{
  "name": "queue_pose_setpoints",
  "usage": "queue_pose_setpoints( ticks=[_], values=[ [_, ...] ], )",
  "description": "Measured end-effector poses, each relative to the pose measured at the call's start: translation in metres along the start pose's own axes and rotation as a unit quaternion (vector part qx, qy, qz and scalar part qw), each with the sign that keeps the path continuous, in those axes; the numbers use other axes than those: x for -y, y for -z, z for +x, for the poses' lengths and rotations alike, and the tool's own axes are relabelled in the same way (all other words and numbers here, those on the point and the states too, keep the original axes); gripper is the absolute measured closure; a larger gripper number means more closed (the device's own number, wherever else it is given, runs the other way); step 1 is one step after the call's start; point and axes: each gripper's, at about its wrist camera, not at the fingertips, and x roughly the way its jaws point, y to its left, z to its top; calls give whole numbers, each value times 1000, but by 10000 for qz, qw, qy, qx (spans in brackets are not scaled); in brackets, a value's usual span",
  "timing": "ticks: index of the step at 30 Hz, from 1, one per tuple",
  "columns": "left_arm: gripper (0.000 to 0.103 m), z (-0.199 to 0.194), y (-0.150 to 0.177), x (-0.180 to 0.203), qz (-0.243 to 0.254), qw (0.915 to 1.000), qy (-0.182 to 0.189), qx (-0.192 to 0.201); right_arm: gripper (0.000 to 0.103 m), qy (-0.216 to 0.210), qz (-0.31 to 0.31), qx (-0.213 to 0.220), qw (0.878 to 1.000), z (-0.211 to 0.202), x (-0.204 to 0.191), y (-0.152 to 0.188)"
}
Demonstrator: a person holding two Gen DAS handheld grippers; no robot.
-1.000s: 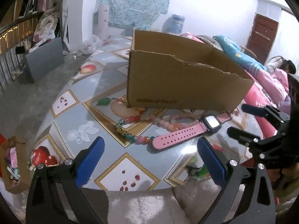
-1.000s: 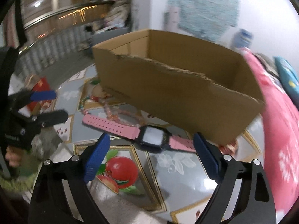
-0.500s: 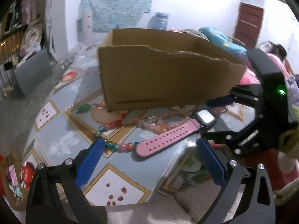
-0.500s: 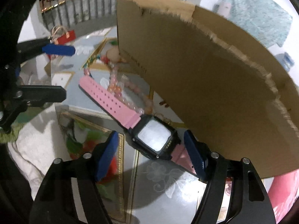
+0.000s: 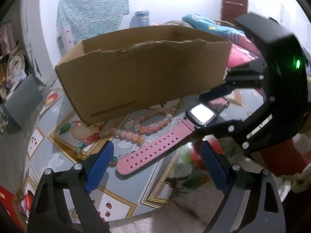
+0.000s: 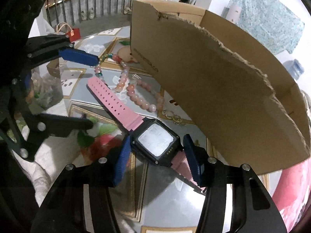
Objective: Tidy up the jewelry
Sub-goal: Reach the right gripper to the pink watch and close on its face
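Left gripper (image 5: 155,167): spread wide, holding nothing, over strap end at 6 o'clock. Pink-strapped black digital watch (image 6: 155,143) on table; right gripper (image 6: 155,161) brackets case, pads touching or just beside it, grip not confirmed. Pink bead bracelets (image 6: 140,95) at 11 o'clock. Torn brown cardboard box (image 5: 140,77): interior hidden. Judgement: nothing visibly stowed yet.

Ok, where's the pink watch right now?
The pink watch lies on the table before the cardboard box, its face between the right gripper fingers, strap beside the bead bracelets.
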Motion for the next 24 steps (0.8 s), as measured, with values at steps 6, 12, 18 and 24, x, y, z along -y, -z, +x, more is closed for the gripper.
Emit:
queue_pose_setpoints(
  ticks=[6, 12, 18, 24],
  values=[
    [24, 5, 4, 19, 669, 9977, -87, -105, 52, -522, 555, -141, 9970, -6, 16, 7],
    [33, 16, 8, 36, 1307, 9913, -80, -149, 52, -1502, 1327, -475, 9786, 3, 44, 13],
    [65, 24, 8, 47, 1543, 9877, -162, -195, 52, -2245, 1992, -652, 9517, 11, 64, 16],
    [91, 38, -5, 16, 503, 9968, 300, -542, 51, -2008, 1993, -633, 9571, 2, 61, 19]
  ],
)
